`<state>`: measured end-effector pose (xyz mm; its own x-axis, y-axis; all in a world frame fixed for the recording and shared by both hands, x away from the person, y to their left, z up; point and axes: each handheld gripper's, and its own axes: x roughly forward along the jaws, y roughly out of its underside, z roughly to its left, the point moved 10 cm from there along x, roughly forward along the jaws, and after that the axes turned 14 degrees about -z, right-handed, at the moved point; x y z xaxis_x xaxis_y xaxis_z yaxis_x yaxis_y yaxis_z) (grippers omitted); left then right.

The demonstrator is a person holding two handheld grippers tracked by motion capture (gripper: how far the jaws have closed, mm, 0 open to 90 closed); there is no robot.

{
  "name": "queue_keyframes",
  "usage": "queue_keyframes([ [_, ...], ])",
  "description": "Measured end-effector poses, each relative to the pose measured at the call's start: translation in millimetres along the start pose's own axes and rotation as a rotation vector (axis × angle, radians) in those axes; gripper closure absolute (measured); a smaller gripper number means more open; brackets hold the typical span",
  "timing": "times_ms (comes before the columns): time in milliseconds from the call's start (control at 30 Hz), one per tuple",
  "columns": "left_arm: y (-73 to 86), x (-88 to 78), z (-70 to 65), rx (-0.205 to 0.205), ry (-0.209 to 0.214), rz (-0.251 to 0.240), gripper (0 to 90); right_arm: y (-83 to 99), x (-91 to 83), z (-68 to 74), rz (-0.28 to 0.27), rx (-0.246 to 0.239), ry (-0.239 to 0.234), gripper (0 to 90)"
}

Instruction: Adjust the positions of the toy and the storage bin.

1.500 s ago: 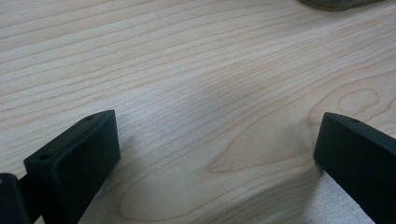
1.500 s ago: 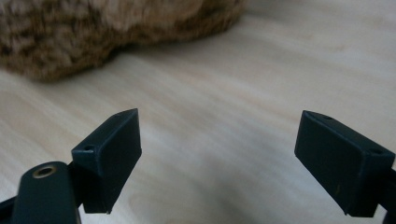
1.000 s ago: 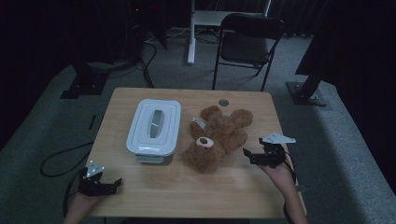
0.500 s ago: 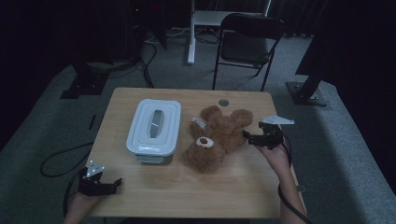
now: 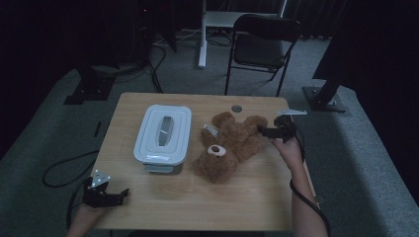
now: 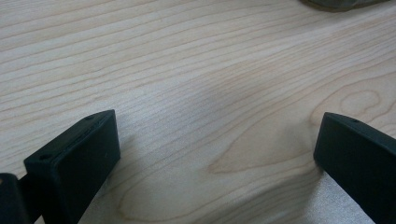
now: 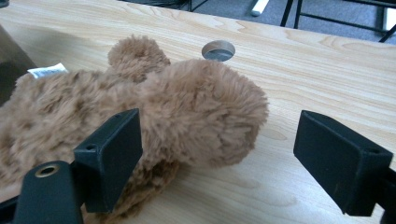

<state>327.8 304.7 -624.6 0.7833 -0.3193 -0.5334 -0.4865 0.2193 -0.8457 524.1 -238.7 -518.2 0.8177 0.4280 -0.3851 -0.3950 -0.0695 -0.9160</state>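
Left tongs (image 5: 116, 194) sit at the counter's (image 5: 207, 197) near-left corner, about 7 o'clock, jaws apart with bare wood grain between them (image 6: 215, 135), nothing held. The hand (image 5: 81, 219) comes in from the bottom edge.

Right forearm (image 5: 304, 207) runs up the right side. Right tongs (image 5: 263, 131) at about 3 o'clock, jaws wide apart, pointing toward 9 o'clock at the teddy bear (image 5: 230, 145). In the right gripper view the bear's fuzzy brown leg (image 7: 205, 116) lies between the jaws: the left jaw is right against the fur, the right jaw stands off it over bare counter. Not clamped.

Bear lies flat at counter centre, slightly right, head with pale muzzle (image 5: 215, 149) toward the near edge, legs pointing to 1–2 o'clock. White tag (image 5: 211, 130) on its left side, also seen at (image 7: 45, 70).

Just left of the bear, at 10 o'clock: white lidded box (image 5: 163, 133), lid on, close beside the bear; cannot tell if touching.

Round cable hole (image 5: 236, 108) near the far edge, 12 o'clock, beyond the bear.

Past the counter: black folding chair (image 5: 262, 37) on grey carpet.
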Motion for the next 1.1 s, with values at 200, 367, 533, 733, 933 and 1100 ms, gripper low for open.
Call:
queue_keyframes([
  [200,0.0,0.0,0.0,0.0,0.0,0.0,1.1,5.2,13.5,-1.0,0.032,0.031,-0.012,16.8],
  [367,0.0,0.0,0.0,0.0,0.0,0.0,1.1,13.0,21.6,-2.4,0.058,0.018,-0.001,19.9],
  [533,0.0,0.0,0.0,0.0,0.0,0.0,1.1,17.7,25.6,0.0,0.068,0.018,-0.006,30.7],
  [733,0.0,0.0,0.0,0.0,0.0,0.0,1.1,15.1,23.0,1.4,0.061,-0.016,-0.006,59.5],
  [933,0.0,0.0,0.0,-0.001,0.0,0.0,1.1,13.8,16.2,-3.7,0.047,-0.03,0.005,90.0],
  [1100,0.0,0.0,0.0,0.0,0.0,0.0,1.1,16.7,13.2,-3.1,0.045,-0.082,0.025,90.0],
])
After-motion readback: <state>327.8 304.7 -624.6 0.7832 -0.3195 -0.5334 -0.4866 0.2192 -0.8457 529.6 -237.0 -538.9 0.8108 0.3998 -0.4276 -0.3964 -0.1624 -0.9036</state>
